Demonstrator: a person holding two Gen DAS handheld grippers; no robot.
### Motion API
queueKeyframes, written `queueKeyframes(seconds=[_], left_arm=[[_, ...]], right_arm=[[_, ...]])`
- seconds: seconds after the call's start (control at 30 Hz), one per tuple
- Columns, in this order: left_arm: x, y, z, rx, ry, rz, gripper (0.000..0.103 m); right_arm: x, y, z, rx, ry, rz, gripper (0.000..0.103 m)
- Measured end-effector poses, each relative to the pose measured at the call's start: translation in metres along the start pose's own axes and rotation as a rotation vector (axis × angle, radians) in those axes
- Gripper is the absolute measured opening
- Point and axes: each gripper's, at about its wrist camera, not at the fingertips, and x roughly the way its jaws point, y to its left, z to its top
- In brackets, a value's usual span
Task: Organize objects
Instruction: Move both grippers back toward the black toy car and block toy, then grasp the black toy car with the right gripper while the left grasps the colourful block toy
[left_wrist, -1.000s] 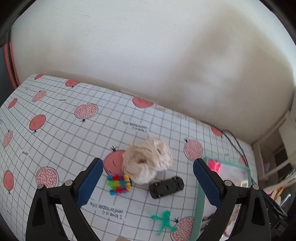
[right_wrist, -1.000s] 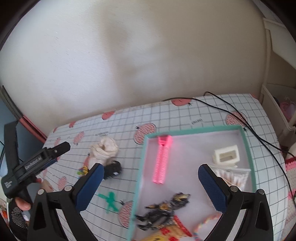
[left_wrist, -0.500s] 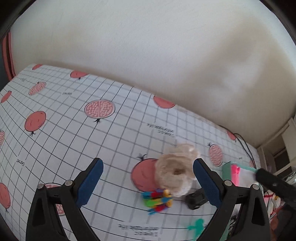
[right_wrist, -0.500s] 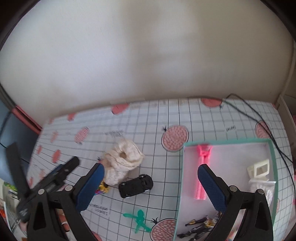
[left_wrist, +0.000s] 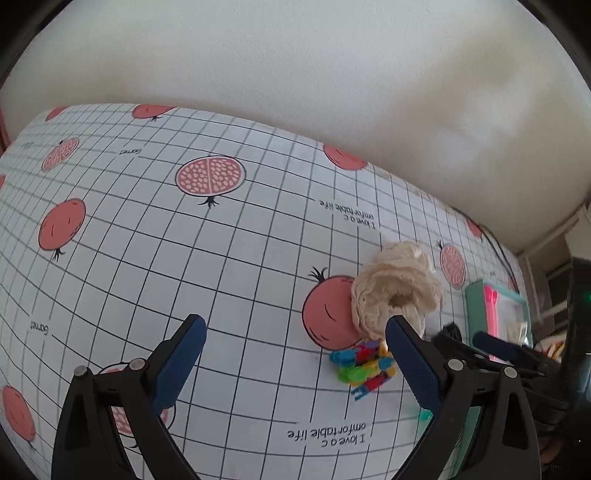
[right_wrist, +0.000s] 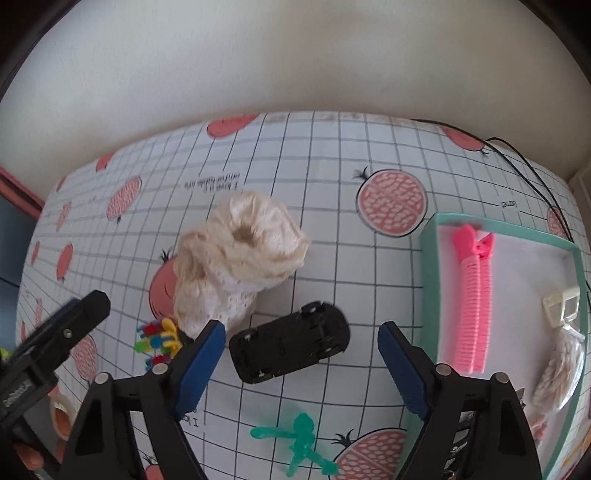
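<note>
The left tongs (left_wrist: 293, 354) are hanging wide apart over the tabletop (left_wrist: 155, 236), which is wearing a grid cloth printed with pomegranates, and they are gripping nothing. Toward the tabletop's right side, a heap of small coloured pegs (right_wrist: 159, 341) is lying against a crumpled cream knitted cloth (right_wrist: 240, 258), which is resting partly on one printed pomegranate. Just right of the cloth, a black toy car (right_wrist: 290, 341) is lying upside down with its wheels showing. The right tongs (right_wrist: 301, 354) are hovering wide apart directly over that car, one finger on each side of it, not touching it. Nearer the front edge, a green toy figure (right_wrist: 301, 441) is lying flat. At the right edge of the tabletop, a teal-rimmed tray (right_wrist: 430, 280) is holding a pink zipper-shaped piece (right_wrist: 474, 302), a small cream frame (right_wrist: 561, 306) and a pale bundle whose kind is unclear.
</note>
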Motion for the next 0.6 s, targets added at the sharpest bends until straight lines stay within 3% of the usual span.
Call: queueKeyframes(seconds=[0.6], left_arm=[[0.012, -0.038, -0.008, 0.059, 0.071, -0.037, 0.097]], right_arm=[[0.025, 0.005, -0.010, -0.022, 0.030, 0.014, 0.077]])
